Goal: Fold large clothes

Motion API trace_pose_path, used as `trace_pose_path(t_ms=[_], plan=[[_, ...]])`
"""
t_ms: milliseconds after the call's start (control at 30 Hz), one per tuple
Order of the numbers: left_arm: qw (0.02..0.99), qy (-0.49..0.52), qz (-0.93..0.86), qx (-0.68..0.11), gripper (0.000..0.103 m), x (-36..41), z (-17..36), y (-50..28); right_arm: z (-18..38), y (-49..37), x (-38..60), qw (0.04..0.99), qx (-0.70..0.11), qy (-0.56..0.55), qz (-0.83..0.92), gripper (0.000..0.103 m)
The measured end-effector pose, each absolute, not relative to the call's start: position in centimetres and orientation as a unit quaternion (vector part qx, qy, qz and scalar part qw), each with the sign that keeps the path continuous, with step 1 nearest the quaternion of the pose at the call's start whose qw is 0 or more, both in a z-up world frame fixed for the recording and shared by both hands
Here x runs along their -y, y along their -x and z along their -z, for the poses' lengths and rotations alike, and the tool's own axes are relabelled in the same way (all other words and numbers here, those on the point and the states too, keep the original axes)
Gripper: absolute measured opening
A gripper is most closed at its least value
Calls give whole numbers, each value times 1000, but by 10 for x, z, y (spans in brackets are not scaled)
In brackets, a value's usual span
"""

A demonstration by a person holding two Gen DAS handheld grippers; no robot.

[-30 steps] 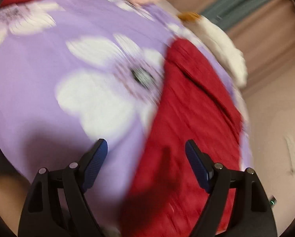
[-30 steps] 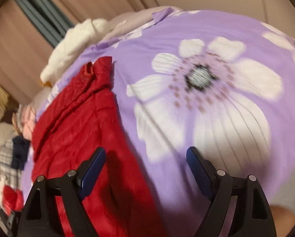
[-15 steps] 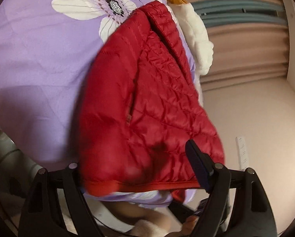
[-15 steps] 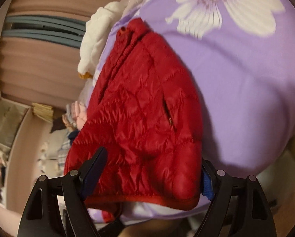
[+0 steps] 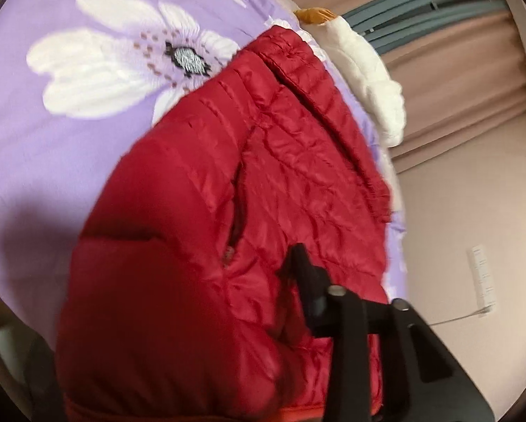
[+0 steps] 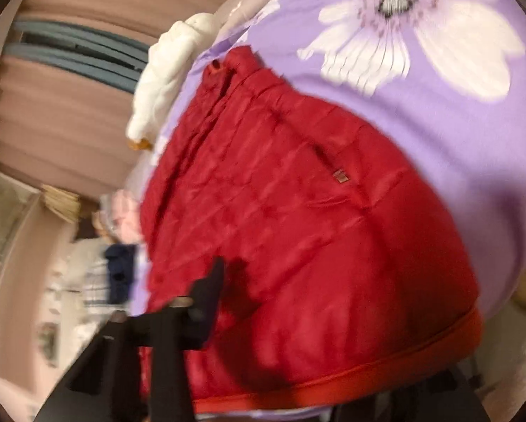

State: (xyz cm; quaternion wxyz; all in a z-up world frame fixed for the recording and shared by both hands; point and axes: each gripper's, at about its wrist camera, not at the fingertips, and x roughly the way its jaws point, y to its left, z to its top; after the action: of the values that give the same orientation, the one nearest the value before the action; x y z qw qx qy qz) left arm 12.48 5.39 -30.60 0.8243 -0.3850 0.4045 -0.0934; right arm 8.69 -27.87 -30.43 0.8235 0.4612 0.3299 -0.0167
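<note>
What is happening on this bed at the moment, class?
A person with a gripper in each hand is starting to fold a red quilted jacket spread on a purple flowered bedspread. The left gripper and the right gripper have both just been closing on the jacket's hem end, one at each side, with fabric bunched between the fingers. Nothing is folded yet. A white garment lies past the collar.

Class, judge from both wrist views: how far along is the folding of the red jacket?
Done: the red jacket lies spread on the purple floral bedspread. In hand: both claws have just been closing on its hem end, left claw and right claw, fabric bunched between the fingers. Left: no fold shows yet, so every fold remains.
</note>
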Motion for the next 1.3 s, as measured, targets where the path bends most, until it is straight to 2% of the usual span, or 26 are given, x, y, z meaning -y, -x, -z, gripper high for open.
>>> trace_pose_path(t_ms=[100, 267, 667, 800, 933, 1100, 1200, 1267, 1300], plan=[[843, 349, 70, -402, 22, -46, 302, -127, 300, -89, 275, 841, -329, -428, 31, 19], [886, 278, 57, -367, 14, -43, 281, -116, 284, -72, 277, 873, -307, -376, 39, 15], [949, 220, 96, -204, 14, -43, 179, -70, 186, -13, 281, 930, -158, -331, -2, 14], [961, 191, 95, -176, 14, -37, 162, -65, 164, -2, 273, 950, -123, -287, 9, 14], [964, 173, 86, -181, 15, -32, 160, -76, 164, -16, 271, 954, -124, -271, 23, 14], [969, 158, 81, -170, 18, -27, 149, -118, 150, -50, 271, 965, -114, -237, 21, 14], [967, 170, 79, -169, 22, -23, 137, -170, 135, -91, 275, 966, -112, -232, 8, 16], [964, 176, 65, -189, 35, -18, 133, -219, 125, -133, 276, 969, -122, -213, 8, 24], [962, 174, 61, -201, 40, -15, 131, -236, 123, -156, 276, 970, -134, -202, 15, 33]])
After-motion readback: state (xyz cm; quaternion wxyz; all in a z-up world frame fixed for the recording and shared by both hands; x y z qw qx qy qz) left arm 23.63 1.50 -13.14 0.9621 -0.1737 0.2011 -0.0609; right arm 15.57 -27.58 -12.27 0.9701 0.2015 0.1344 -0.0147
